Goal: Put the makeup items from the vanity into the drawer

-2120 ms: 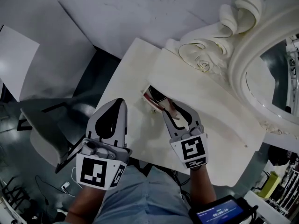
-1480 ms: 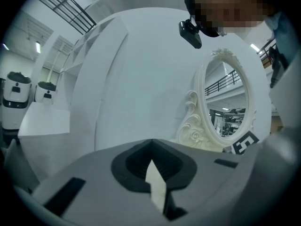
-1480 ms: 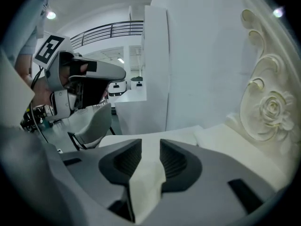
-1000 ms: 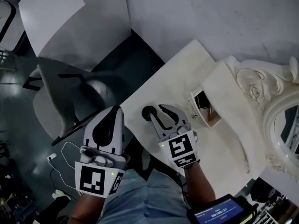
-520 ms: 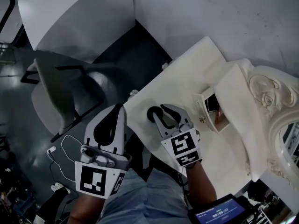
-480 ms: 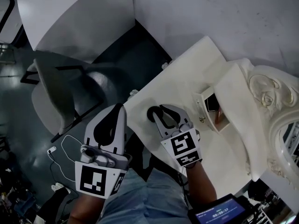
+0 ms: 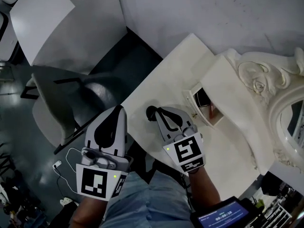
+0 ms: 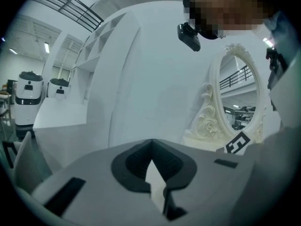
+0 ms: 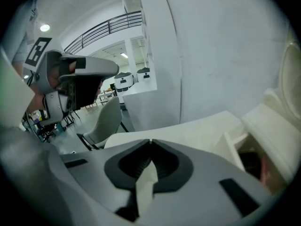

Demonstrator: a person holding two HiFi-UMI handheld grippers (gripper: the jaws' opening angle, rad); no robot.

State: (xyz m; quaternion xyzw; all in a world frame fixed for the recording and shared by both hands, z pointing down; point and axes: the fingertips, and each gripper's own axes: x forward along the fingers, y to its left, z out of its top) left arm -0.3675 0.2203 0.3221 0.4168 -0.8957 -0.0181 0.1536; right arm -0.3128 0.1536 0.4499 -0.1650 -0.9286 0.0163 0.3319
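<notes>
Right gripper (image 7: 159, 109) jaws just closed, pressed together, empty. We see makeup items (image 7: 203, 99) in open drawer (image 7: 192, 101), rightward, apart. Left gripper (image 7: 120, 109) jaws together too.

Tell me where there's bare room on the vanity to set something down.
The top is bare from the right gripper out to the far corner, left of the drawer. Another bare strip runs along the near edge, right of that gripper. Crowded: inside the drawer and by the mirror frame.
</notes>
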